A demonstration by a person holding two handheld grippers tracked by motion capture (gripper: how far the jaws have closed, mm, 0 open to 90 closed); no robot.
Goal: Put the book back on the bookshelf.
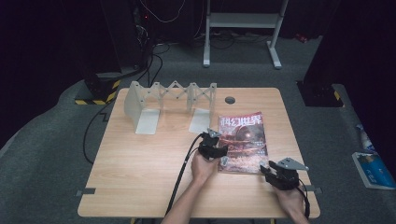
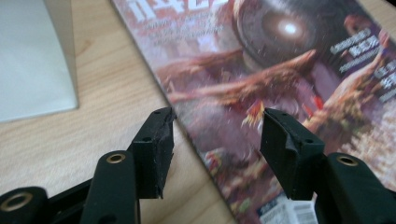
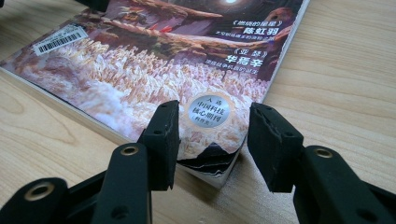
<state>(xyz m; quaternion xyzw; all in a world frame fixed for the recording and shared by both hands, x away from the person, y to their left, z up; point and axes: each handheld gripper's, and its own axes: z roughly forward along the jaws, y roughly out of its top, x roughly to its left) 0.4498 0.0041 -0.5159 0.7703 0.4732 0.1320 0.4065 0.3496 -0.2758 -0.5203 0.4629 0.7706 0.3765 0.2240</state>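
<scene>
A magazine with a reddish sci-fi cover lies flat on the right half of the wooden table. My left gripper hovers at the magazine's left edge. In the left gripper view its jaws stand open over that edge of the cover, with nothing pinched. My right gripper sits at the magazine's near right corner. In the right gripper view that corner of the magazine lies between the open jaws, with a gap on each side.
A white accordion-style book rack with two flat end plates stands at the table's back left; one plate lies close to my left gripper. A round cable hole sits behind the magazine. The left gripper's black cable trails toward the front edge.
</scene>
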